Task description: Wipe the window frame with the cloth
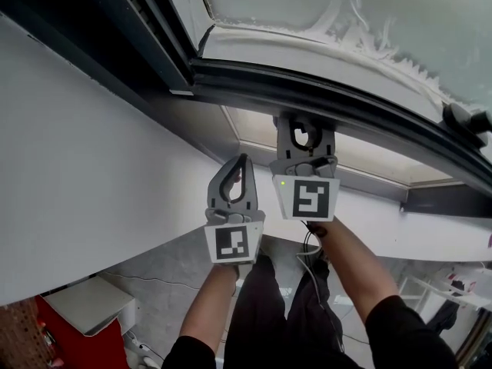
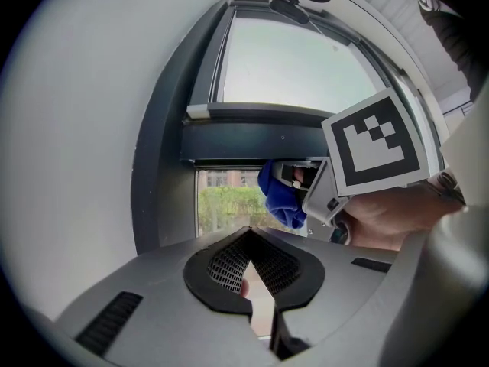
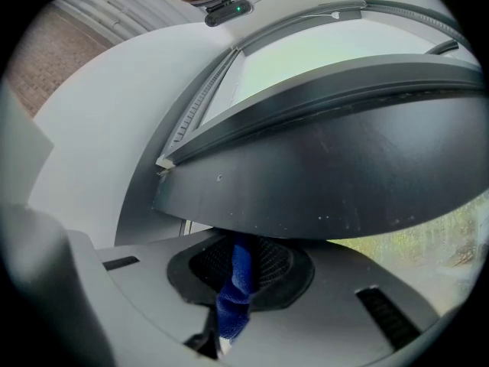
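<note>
The cloth (image 3: 237, 285) does not show in the head view. The right gripper (image 3: 241, 260) pinches this blue fold against the underside of the dark frame (image 3: 328, 174), which hides its top. The left gripper (image 2: 250, 241), pressed together and empty, is just beside it, near the white wall (image 1: 77, 167).

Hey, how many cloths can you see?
1. The blue cloth is clamped in the right hand-held gripper, up at the dark window frame. The left hand-held gripper is shut and empty. Others could be hidden.
</note>
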{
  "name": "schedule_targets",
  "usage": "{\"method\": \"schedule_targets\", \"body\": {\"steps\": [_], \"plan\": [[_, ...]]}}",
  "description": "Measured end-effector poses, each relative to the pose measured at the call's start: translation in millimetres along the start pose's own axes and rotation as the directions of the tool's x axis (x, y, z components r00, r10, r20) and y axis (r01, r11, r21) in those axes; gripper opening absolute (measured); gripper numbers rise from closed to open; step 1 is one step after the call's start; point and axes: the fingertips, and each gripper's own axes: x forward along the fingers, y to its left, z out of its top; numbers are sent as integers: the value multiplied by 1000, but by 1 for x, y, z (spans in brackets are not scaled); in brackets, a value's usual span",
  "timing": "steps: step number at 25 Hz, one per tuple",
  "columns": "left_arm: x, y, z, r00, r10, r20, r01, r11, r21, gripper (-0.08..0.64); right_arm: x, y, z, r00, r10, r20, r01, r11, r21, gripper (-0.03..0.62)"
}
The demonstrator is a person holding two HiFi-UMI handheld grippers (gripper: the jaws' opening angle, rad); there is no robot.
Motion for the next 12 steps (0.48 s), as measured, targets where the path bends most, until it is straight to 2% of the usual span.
{"method": "schedule_targets", "body": {"steps": [12], "plan": [[-6, 19, -6, 1000, 9, -12, -9, 1000, -6, 5, 16, 25, 0, 1000, 21, 18, -21, 1000, 10, 23]]}}
